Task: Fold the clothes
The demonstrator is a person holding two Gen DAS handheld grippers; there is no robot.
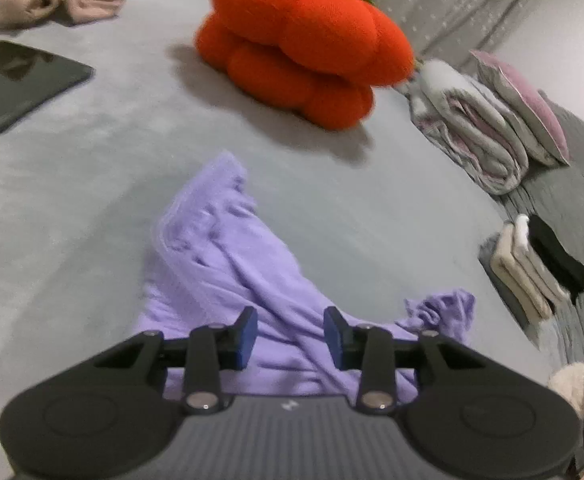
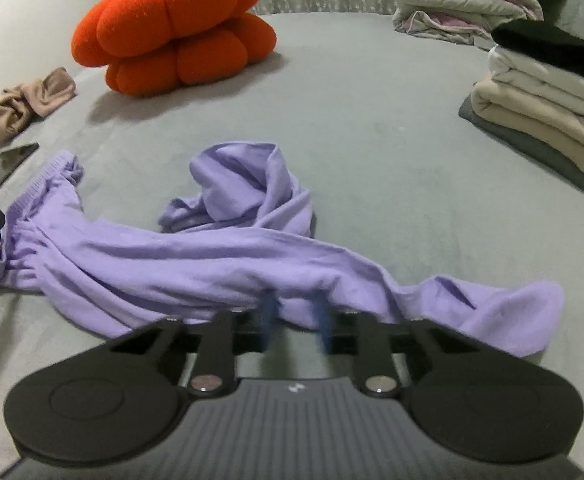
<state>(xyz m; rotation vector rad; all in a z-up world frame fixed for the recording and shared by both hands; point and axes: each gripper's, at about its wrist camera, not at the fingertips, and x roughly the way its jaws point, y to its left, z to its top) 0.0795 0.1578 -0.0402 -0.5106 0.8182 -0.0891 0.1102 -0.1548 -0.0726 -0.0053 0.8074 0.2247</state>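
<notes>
Clearly the lilac garment (image 1: 228,264) is a thin, limp knit: from the left wrist view it runs crumpled from the centre of the frame down to the bottom, lying on the grey bedcover (image 1: 72,208), and the left gripper (image 1: 290,336) at the lower middle stands partly parted over it, blue pads clear of the cloth and gripping nothing. An orange pumpkin cushion (image 1: 303,40) sits at the top, a dark tablet (image 1: 20,84) at the left edge, a folded stack (image 1: 531,268) at the right. From the right wrist view the same garment (image 2: 196,256) stretches across the middle of the frame, its ribbed waistband (image 2: 40,188) bunched at the left. The right gripper (image 2: 293,316), lower centre, is blurred but nearly closed, seemingly pinching the near fold. I reckon it weighs little, sags wherever unsupported and slides easily, so the waistband and the hem corners look the surest places to grip.
</notes>
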